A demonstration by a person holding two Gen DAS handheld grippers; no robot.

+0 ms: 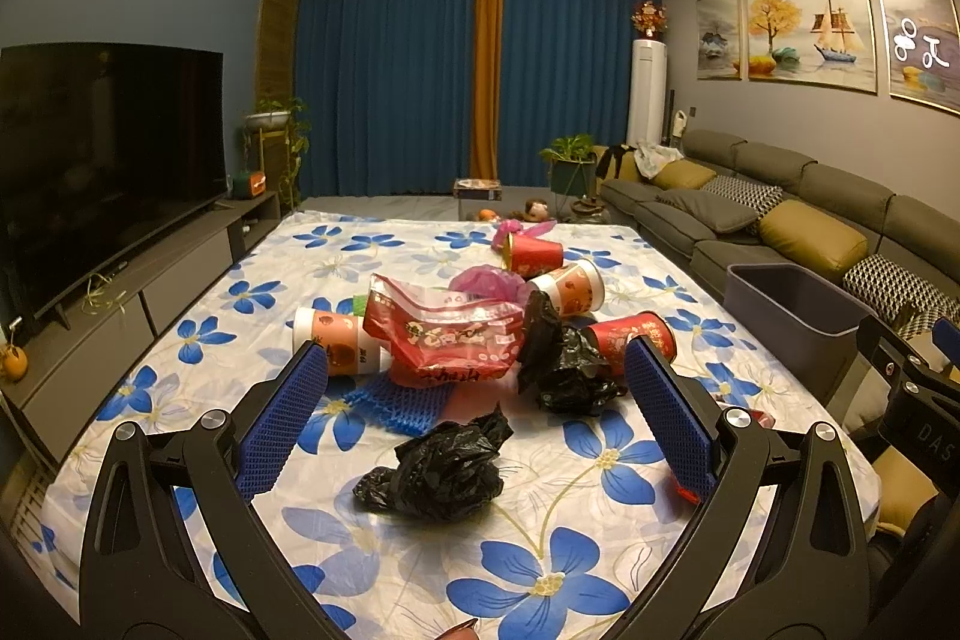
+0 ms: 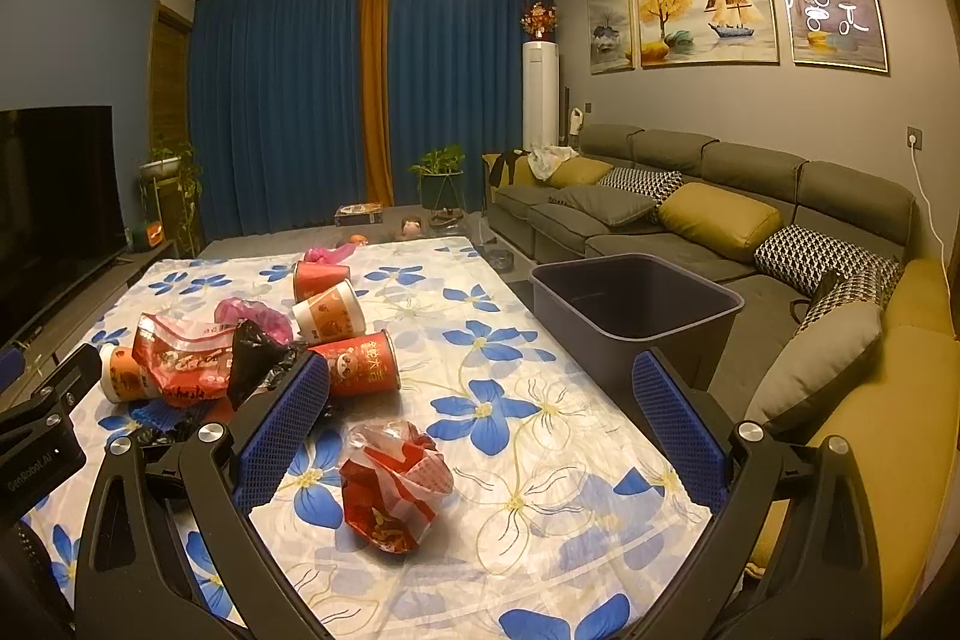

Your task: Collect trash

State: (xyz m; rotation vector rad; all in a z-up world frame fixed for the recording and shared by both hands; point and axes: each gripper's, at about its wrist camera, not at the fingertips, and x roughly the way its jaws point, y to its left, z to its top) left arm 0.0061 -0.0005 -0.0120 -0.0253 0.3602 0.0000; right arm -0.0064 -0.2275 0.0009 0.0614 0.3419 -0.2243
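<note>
Trash is heaped on the flowered tablecloth (image 1: 180, 370): paper cups (image 1: 342, 340), a red snack bag (image 1: 447, 334), a crumpled black bag (image 1: 558, 370) and pink plastic (image 1: 486, 280). A second crumpled black bag (image 1: 438, 466) lies between the fingers of my open left gripper (image 1: 477, 418), untouched. In the right wrist view a crumpled red-and-white wrapper (image 2: 390, 484) lies between the fingers of my open right gripper (image 2: 480, 430), nearer the left finger. A red cup (image 2: 360, 364) lies on its side just beyond. The grey bin (image 2: 636, 298) stands off the table's right edge, open and seemingly bare inside.
A grey sofa (image 2: 720, 196) with cushions runs along the right wall behind the bin. A TV (image 1: 102, 160) on a low cabinet stands to the left. Blue curtains (image 1: 390, 82) close the far wall. Toys and a plant (image 1: 570, 154) sit on the floor beyond the table.
</note>
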